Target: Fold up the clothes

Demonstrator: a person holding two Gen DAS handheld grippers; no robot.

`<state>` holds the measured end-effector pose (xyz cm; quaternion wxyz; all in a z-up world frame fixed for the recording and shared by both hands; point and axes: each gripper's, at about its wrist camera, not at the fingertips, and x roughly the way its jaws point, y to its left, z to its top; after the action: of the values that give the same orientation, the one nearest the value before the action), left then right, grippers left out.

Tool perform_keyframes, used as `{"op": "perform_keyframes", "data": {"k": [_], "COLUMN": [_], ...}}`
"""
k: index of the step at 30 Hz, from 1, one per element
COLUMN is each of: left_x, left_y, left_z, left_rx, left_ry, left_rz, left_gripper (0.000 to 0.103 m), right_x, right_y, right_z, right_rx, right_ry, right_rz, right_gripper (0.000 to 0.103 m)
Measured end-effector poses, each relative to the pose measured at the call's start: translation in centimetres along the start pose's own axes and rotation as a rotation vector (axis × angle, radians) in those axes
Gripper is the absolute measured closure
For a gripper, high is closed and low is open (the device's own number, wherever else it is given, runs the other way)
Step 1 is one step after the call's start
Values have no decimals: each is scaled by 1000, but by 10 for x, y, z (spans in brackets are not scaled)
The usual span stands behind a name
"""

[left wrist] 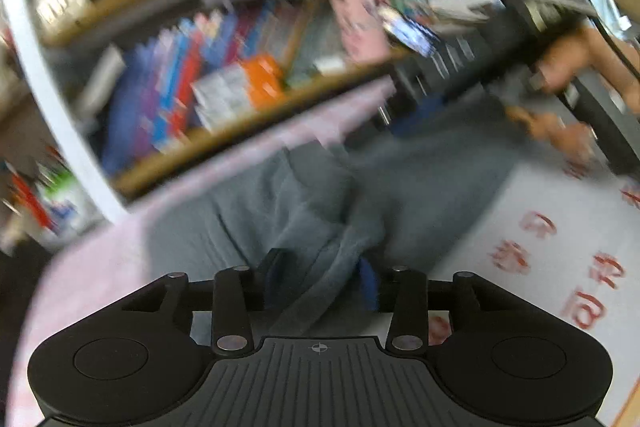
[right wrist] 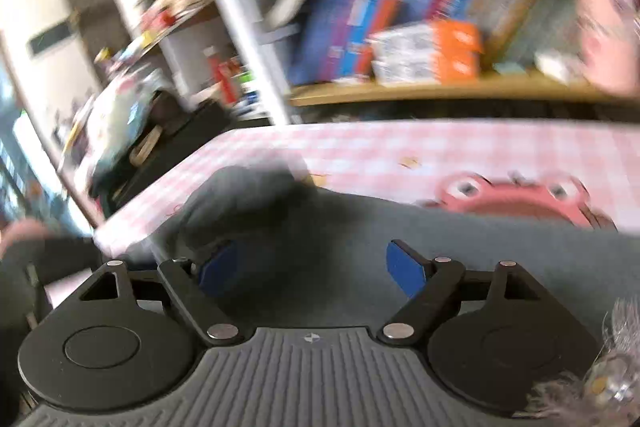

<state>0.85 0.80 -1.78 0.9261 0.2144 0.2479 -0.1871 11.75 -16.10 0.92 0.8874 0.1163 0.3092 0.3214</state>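
Left wrist view: the grey garment (left wrist: 304, 195) lies rumpled across the pink-checked worktop (left wrist: 92, 267), in front of a crowded bookshelf (left wrist: 224, 67). A bunched ridge of it runs up between the blue pads of the left gripper (left wrist: 320, 283), whose jaws are part-way apart; through the blur I cannot tell whether the pads press on the cloth. It looks a soft, light knit that will sag and crease anywhere, so a hem or corner is the better hold, not this thick middle fold. Its long axis seems to run away from the camera and to the right, towards the person's hand (left wrist: 568, 67) at the far end.

Right wrist view: the right gripper (right wrist: 316, 267) has its jaws wide apart, blue pads clear of the cloth, nothing held. The garment fills the foreground, spreading to the right, with a darker bunched lump at its left end near the worktop edge. A pink cartoon print (right wrist: 516, 199) peeks out just beyond it.
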Motion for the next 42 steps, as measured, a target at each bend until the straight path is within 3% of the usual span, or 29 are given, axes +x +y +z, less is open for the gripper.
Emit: {"op": "perform_keyframes", "data": {"k": [2, 7, 13, 15, 17, 21, 22, 25, 26, 29, 31, 34, 36, 39, 42], "left_x": [0, -32, -46, -46, -46, -50, -50, -49, -49, -44, -41, -41, -41, -40, -40], "left_y": [-5, 22, 76, 87, 97, 111, 114, 117, 116, 111, 107, 107, 108, 106, 105], "left_z": [-3, 0, -17, -27, -36, -47, -50, -52, -53, -53, -53, -53, -53, -52, -52], "left_rx": [-5, -152, -447, -518, -580, -669, -690, -720, -723, -710, -693, -689, -691, -682, -666], "left_ry": [-2, -112, -183, -188, -198, -248, -258, -271, -273, -275, -279, -280, -281, -274, -265], "left_rz": [-12, -96, -18, -11, -8, -14, -17, -17, -19, -30, -30, -26, -29, -27, -25], "left_gripper": [51, 50, 52, 56, 56, 56, 56, 56, 56, 56, 56, 56, 56, 56, 56], "right_x": [-1, 0, 16, 23, 30, 13, 9, 19, 27, 24, 10, -9, -9, 8, 40], "right_y": [-9, -7, -2, 0, 2, 3, 4, 3, 0, -1, 7, 35, 48, 53, 47], "right_z": [0, -1, -7, -10, -14, -10, -10, -17, -21, -18, -11, -8, -9, -8, -14], "right_rx": [52, 140, 280, 300, 320, 468, 464, 394, 379, 365, 273, 8, -96, -135, -141], "right_ry": [2, 9, 69, 97, 125, 91, 84, 118, 149, 122, 37, -116, -145, -97, 22], "right_rz": [17, 142, 232, 240, 247, 484, 493, 296, 226, 207, 164, 22, -12, -14, -100], "right_gripper": [22, 22, 28, 63, 90, 91, 91, 91, 85, 74, 71, 73, 86, 93, 95]}}
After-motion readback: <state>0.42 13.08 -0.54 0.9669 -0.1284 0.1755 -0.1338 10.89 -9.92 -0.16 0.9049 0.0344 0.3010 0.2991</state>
